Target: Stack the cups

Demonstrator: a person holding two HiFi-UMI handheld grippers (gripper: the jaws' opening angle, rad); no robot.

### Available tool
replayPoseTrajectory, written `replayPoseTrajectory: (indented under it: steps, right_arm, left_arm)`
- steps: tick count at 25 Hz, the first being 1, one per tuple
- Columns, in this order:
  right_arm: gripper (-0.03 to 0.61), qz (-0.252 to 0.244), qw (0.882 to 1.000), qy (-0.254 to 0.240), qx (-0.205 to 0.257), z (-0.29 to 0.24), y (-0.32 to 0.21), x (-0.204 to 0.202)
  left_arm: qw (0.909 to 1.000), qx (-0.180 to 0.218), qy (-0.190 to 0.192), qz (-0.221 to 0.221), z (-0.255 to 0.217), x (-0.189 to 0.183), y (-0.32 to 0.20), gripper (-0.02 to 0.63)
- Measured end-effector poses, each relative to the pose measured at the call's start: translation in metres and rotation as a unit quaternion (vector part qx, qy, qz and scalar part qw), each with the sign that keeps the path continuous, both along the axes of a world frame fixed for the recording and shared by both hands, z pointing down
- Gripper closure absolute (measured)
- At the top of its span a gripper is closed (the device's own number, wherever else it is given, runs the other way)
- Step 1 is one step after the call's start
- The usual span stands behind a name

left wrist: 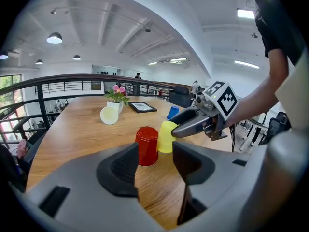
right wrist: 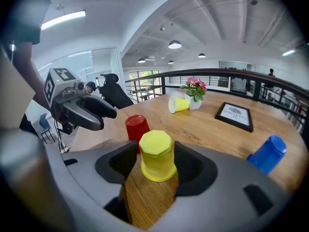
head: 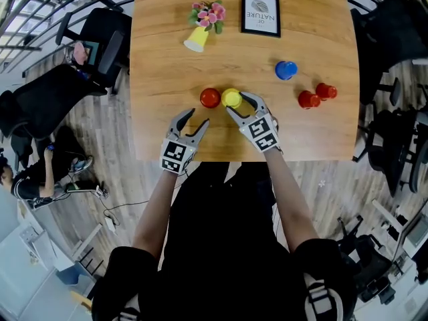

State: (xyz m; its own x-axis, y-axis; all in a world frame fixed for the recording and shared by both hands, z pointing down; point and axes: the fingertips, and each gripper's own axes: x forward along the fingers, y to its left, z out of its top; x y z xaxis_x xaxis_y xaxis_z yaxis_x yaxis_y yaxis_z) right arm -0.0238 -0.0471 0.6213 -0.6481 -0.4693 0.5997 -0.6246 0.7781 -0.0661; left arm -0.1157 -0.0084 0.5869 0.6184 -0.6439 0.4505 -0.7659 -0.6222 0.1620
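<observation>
The wooden table [head: 167,65] stood on a plank floor [head: 100,132] beside an office chair [head: 100,39]. Near its front edge the left gripper [head: 194,122] hung with jaws apart and empty. The right gripper [head: 242,104] stood open around an upturned yellow cup [head: 231,98], eight-sided on top, with a red cup [head: 210,97] just beside it. Farther off were a blue cup [head: 285,70] and a pale cup [head: 196,39] on its side.

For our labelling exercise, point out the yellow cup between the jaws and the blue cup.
yellow cup [right wrist: 156,162]: right gripper view, its side wall.
blue cup [right wrist: 266,155]: right gripper view, its side wall.
</observation>
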Motion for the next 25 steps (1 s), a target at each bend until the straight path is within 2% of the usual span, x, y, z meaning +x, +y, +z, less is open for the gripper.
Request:
replayPoseTrajectory:
  steps: [13, 19, 25]
  right_arm:
    - [0.322, 0.02, 0.999, -0.03, 0.005, -0.022, -0.004, 0.024]
    - [0.322, 0.044, 0.998, -0.034, 0.006, -0.026, -0.015, 0.057]
    - [0.322, 0.075, 0.997, -0.007, 0.013, -0.026, -0.034, 0.109]
  left_arm:
    - [0.9999, 0.006, 0.003, -0.015, -0.01, 0.006, -0.01, 0.38]
    - [0.9996, 0.006, 0.001, -0.028, -0.015, 0.009, -0.013, 0.38]
    - [0.9982, 0.002, 0.002, -0.061, -0.022, 0.01, -0.014, 0.38]
